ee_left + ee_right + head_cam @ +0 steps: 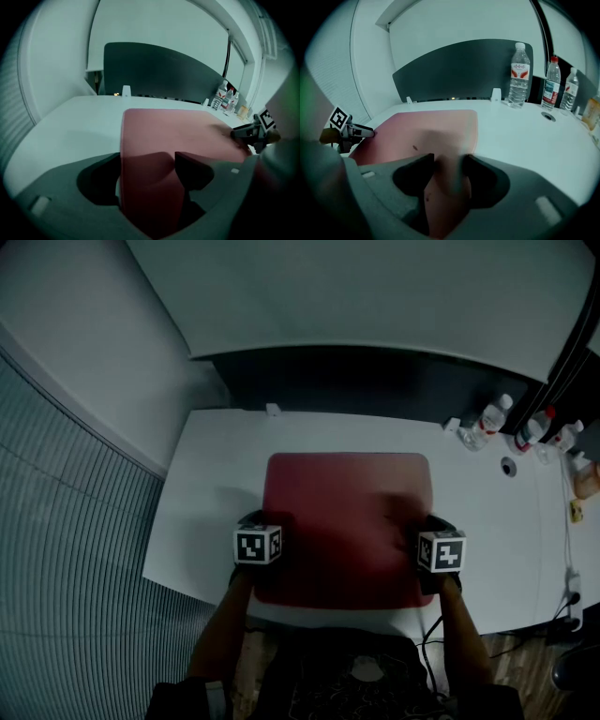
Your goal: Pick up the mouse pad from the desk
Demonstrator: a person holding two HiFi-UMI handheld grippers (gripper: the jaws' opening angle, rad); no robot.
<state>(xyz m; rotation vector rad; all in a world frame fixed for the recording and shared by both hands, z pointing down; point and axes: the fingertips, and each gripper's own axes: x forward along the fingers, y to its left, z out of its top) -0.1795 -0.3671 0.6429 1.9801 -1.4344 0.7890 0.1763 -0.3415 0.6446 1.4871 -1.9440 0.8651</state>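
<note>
A red mouse pad (347, 512) lies on the white desk (216, 484), its near edge close to the desk's front. My left gripper (265, 521) is at the pad's near left corner and my right gripper (434, 524) at its near right corner. In the left gripper view the pad (178, 129) humps up and fills the gap between the left gripper's (147, 157) jaws. In the right gripper view a raised fold of the pad (426, 129) is pinched in the right gripper's (447, 159) narrow gap. Each gripper view shows the other gripper across the pad.
A dark partition (375, 381) runs along the desk's far edge. Three water bottles (492, 418) stand at the far right beside a round desk hole (509, 466). A cable (567, 521) runs down the right edge. A small white clip (272, 410) sits at the far left.
</note>
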